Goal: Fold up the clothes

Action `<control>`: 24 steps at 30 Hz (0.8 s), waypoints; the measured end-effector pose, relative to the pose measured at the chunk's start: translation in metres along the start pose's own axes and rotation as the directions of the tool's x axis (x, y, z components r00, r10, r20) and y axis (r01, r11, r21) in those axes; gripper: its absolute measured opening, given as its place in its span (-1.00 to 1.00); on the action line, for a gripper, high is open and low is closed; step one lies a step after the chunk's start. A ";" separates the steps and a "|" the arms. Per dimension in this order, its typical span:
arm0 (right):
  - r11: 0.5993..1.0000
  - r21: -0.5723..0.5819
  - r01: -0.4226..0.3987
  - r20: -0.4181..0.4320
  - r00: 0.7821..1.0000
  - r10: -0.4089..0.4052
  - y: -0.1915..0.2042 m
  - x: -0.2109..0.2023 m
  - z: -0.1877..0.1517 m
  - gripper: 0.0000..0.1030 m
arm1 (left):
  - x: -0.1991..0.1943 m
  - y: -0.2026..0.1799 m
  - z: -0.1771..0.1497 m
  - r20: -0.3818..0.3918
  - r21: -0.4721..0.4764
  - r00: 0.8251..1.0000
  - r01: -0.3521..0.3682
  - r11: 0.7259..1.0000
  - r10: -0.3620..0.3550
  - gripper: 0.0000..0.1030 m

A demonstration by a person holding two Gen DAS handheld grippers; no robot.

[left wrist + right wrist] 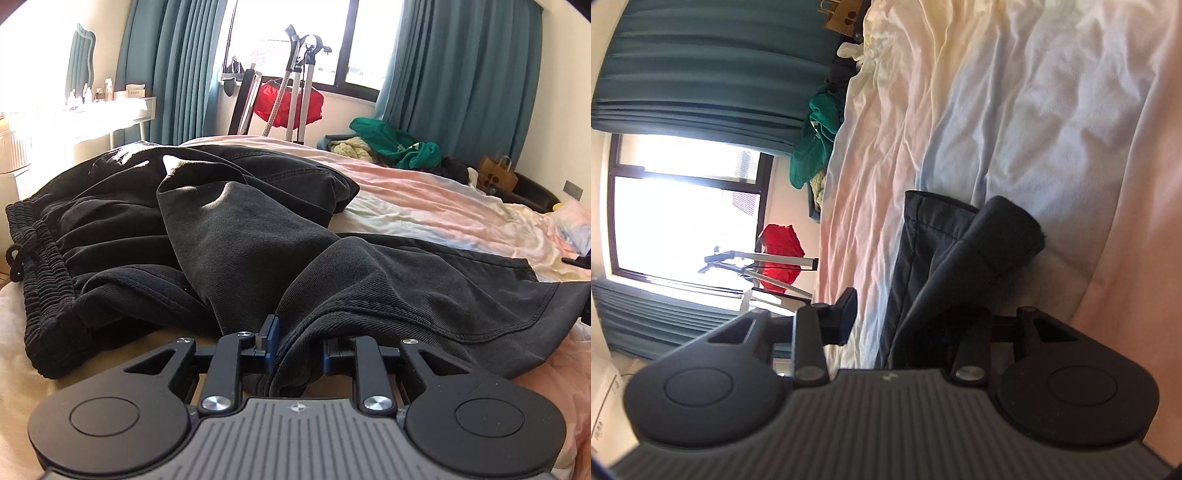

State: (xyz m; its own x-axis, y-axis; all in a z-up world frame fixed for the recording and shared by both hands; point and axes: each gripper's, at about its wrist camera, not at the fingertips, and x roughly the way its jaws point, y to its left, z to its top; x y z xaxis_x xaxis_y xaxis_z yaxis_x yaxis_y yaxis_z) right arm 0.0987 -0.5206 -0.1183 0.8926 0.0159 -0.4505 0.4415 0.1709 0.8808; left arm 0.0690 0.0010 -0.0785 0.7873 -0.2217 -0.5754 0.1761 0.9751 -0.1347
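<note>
Trousers (pixel 236 236): black twill, elastic-ruched waistband

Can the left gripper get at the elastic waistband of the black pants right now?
Probably not yet: the left gripper has pants fabric bunched between its jaws, while the waistband lies off to its left.

Black trousers (pixel 236 236) heap across the centre and left of the left wrist view, blocking any low pass. Bare sheet (pixel 424 199) lies open right of centre (rumpled, though). A clothes pile (pixel 391 146) crowds the upper right by the curtain (pixel 458 74).
</note>
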 end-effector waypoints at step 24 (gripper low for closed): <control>0.994 0.069 0.082 0.114 0.989 -0.090 -0.074 -0.002 0.094 -0.87 | 0.007 -0.049 -0.022 -0.073 0.182 0.983 0.179 0.967 -0.168 0.10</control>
State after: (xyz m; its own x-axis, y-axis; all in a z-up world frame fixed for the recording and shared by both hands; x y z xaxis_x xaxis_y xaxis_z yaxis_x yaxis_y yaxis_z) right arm 0.0733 -0.6259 -0.1689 0.8538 -0.1120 -0.5084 0.5189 0.1029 0.8486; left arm 0.0526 -0.0482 -0.0935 0.7010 -0.3825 -0.6019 0.4188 0.9039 -0.0866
